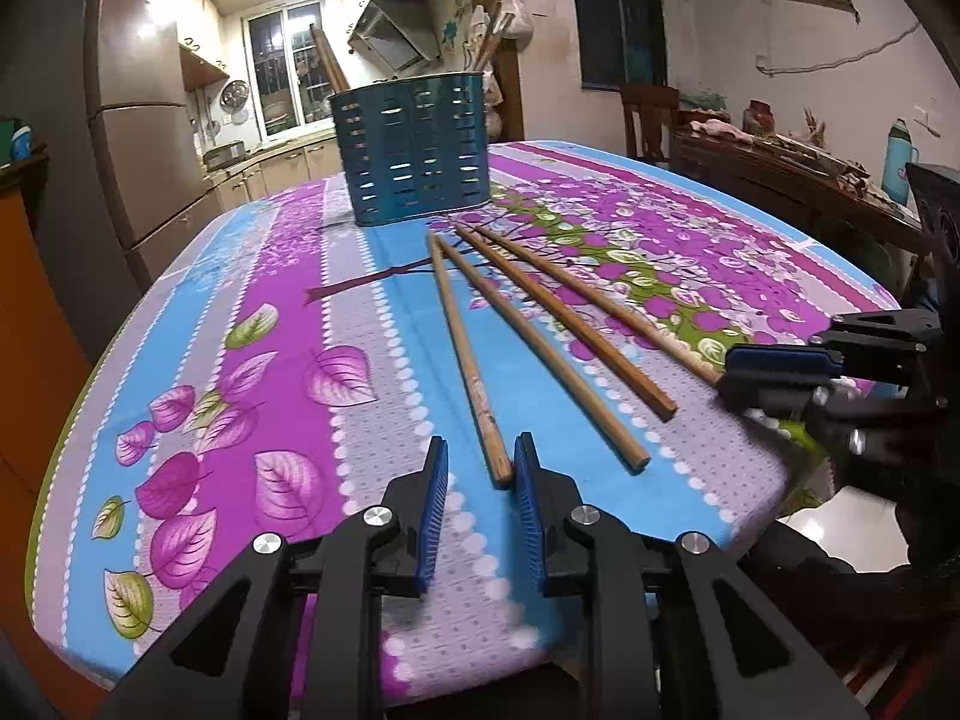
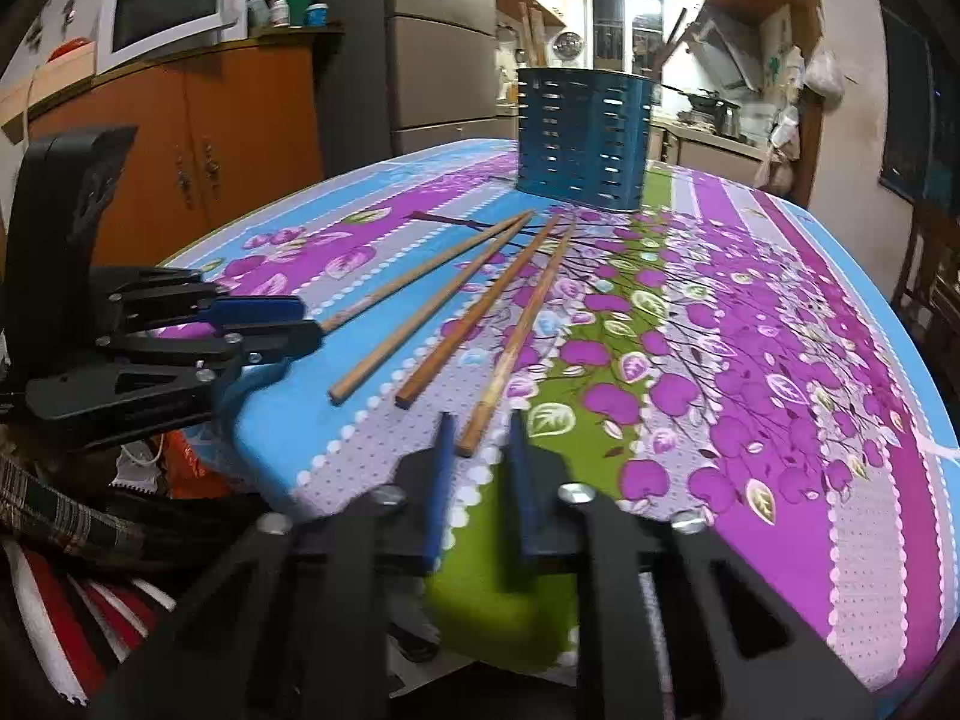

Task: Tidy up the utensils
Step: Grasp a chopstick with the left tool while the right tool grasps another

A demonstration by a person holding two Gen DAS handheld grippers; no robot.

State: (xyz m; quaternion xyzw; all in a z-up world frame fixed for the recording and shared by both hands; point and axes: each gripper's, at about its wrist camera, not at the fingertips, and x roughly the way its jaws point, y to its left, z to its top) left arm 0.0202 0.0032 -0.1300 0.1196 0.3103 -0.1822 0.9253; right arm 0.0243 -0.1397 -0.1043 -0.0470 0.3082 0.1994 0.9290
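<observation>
Several wooden chopsticks lie side by side on the flowered tablecloth, tips toward a blue perforated utensil holder [image 1: 414,147] at the far side, also in the right wrist view [image 2: 582,141]. My left gripper [image 1: 480,468] is open, its blue pads on either side of the near end of the leftmost chopstick [image 1: 465,354]. My right gripper [image 2: 477,438] is open around the near end of the rightmost chopstick [image 2: 519,336]. Two more chopsticks [image 1: 540,354] [image 1: 564,315] lie between them. Each gripper shows in the other's view: the right one [image 1: 774,372], the left one [image 2: 264,324].
The table [image 1: 252,312] has its near edge just under the grippers. A chair [image 1: 648,114] and a cluttered side table [image 1: 792,168] stand to the right. An orange cabinet [image 2: 198,138] with a microwave [image 2: 171,6] stands to the left.
</observation>
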